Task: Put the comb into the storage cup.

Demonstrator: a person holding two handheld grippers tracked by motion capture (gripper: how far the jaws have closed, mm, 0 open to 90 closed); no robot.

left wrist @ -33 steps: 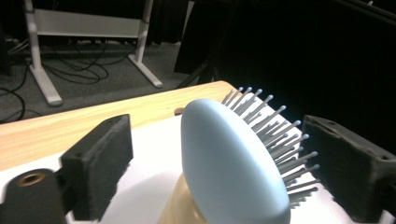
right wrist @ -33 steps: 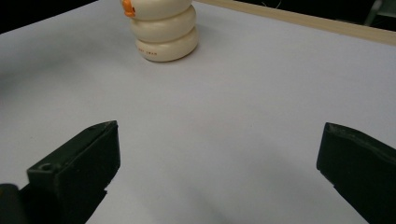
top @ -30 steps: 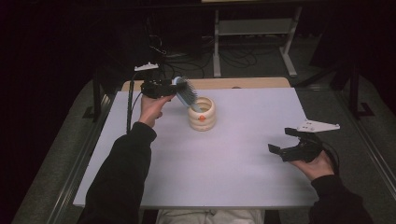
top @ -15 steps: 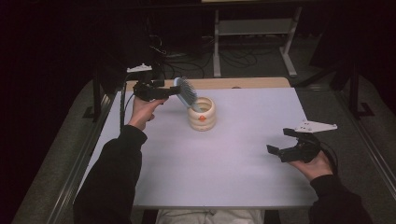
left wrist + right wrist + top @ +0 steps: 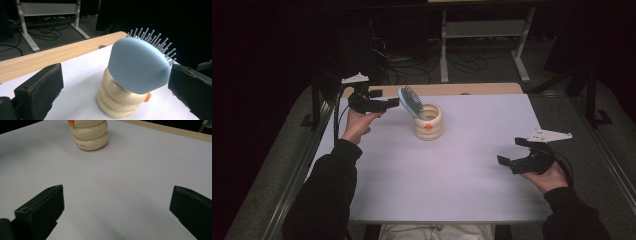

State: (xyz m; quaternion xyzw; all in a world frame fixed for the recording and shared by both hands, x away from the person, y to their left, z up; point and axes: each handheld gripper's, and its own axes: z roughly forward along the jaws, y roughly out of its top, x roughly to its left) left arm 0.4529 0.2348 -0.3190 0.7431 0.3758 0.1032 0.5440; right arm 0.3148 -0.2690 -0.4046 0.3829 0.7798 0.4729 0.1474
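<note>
A blue hairbrush [image 5: 410, 100] is standing tilted, handle down, in a cream ringed holder [image 5: 428, 125] toward the table's [image 5: 462, 185] far side. The left gripper [image 5: 393, 102] is hovering just beside it, jaws having just been opening, nothing between them. The right gripper [image 5: 511, 153] is waiting released, well apart.

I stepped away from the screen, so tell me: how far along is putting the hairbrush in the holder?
Done: the blue hairbrush stands handle-down in the cream ringed holder, leaning toward the left gripper. In hand: that gripper's jaws have just been opening and now stand apart beside the brush head, not pressing it. The right gripper waits open near the table's right edge. Left: seemingly just drawing the left hand away.
</note>
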